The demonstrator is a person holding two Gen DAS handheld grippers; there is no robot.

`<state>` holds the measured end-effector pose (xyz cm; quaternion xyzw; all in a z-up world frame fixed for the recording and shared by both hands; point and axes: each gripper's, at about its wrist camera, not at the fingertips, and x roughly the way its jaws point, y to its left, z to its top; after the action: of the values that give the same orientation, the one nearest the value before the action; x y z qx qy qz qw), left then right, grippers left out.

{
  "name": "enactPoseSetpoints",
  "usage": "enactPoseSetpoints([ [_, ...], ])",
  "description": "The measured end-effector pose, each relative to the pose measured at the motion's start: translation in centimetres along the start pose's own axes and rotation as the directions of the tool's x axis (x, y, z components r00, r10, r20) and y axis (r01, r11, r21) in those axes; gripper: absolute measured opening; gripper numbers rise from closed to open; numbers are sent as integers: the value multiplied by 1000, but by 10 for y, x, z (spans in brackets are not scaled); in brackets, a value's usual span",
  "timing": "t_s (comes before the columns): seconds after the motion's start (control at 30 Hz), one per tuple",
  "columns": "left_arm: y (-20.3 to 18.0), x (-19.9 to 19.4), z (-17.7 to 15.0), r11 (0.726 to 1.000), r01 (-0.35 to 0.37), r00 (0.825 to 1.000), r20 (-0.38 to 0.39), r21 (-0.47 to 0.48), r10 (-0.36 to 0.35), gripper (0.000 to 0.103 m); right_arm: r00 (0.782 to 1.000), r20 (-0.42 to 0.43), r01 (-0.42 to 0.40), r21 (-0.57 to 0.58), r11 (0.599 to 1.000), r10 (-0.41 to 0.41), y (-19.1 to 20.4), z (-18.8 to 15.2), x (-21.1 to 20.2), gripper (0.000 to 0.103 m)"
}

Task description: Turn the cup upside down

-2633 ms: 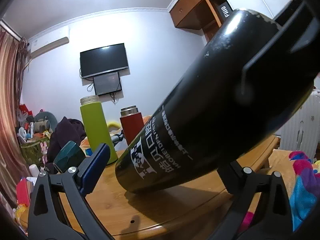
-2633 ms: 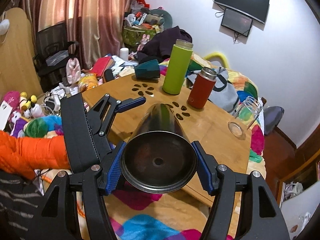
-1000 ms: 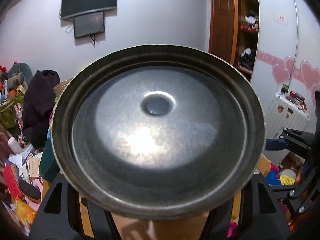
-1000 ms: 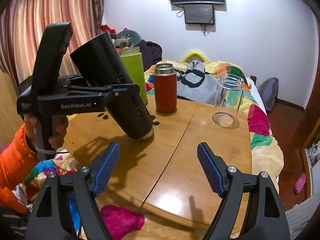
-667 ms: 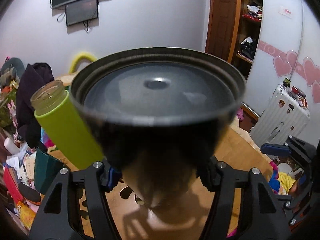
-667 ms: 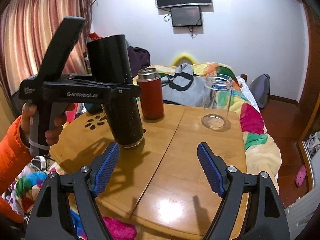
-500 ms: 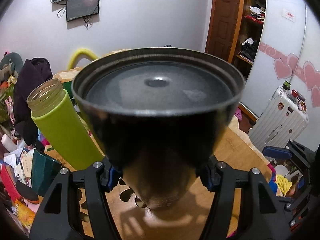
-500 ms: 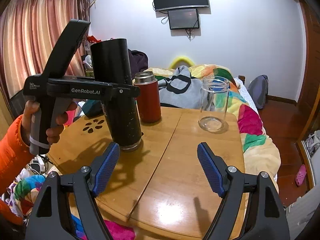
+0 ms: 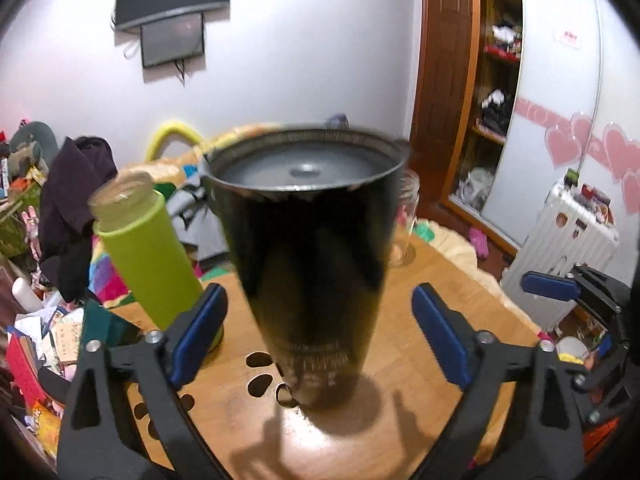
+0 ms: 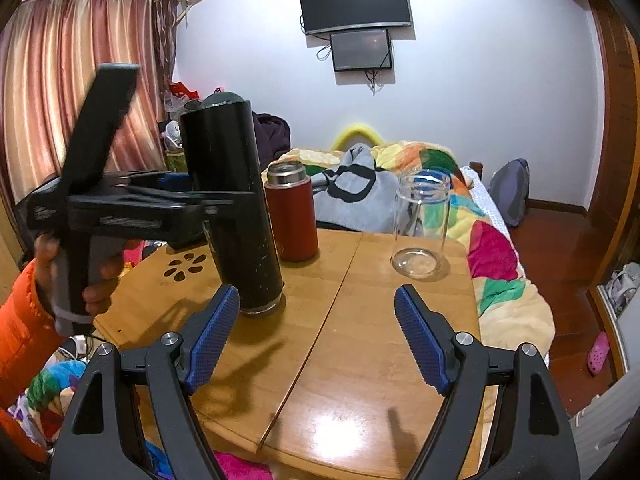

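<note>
A tall black metal cup [image 9: 312, 264] stands upside down on the wooden table [image 9: 416, 364], its flat base on top and its mouth on the wood. My left gripper [image 9: 318, 336] is open, its blue pads apart on either side of the cup and not touching it. The right wrist view shows the cup [image 10: 236, 216] standing with a slight lean, with the left gripper's fingers [image 10: 172, 200] beside it. My right gripper [image 10: 318, 340] is open and empty, above the table's near edge to the right of the cup.
A lime green bottle [image 9: 148, 252] stands left of the cup, a red thermos [image 10: 292, 212] behind it and a clear glass jar [image 10: 420, 224] at the table's far right. A dark green cup [image 9: 100, 324] sits at the left edge. A bed and clutter surround the table.
The left gripper turned the cup upright onto its mouth, set it on the table, then opened its jaws and drew back a little. The right gripper stayed open and shifted slightly.
</note>
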<state>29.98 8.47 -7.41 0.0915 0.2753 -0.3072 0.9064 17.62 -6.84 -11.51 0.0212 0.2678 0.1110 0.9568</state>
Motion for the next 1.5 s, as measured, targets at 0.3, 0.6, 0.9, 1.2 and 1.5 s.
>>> enactPoseSetpoints([
  [0.3,-8,-76,-26,994,-106,972,211,-11,106,103,996,74,44,-25,999,-42,16,8,-22,86],
  [0.6,-35,-109,-70,976,-219,923,326,6,205,103,980,176,99,-19,995,-94,40,12,-55,103],
  [0.9,-37,-138,-88,976,-188,903,371,-113,217,103,961,245,131,-10,991,-124,65,7,-84,103],
  [1.2,-33,-155,-95,967,-198,879,407,-159,247,103,961,249,121,24,992,-123,72,2,-89,103],
  [1.5,-31,-153,-96,965,-205,879,403,-165,255,103,964,240,110,46,993,-118,67,2,-86,103],
])
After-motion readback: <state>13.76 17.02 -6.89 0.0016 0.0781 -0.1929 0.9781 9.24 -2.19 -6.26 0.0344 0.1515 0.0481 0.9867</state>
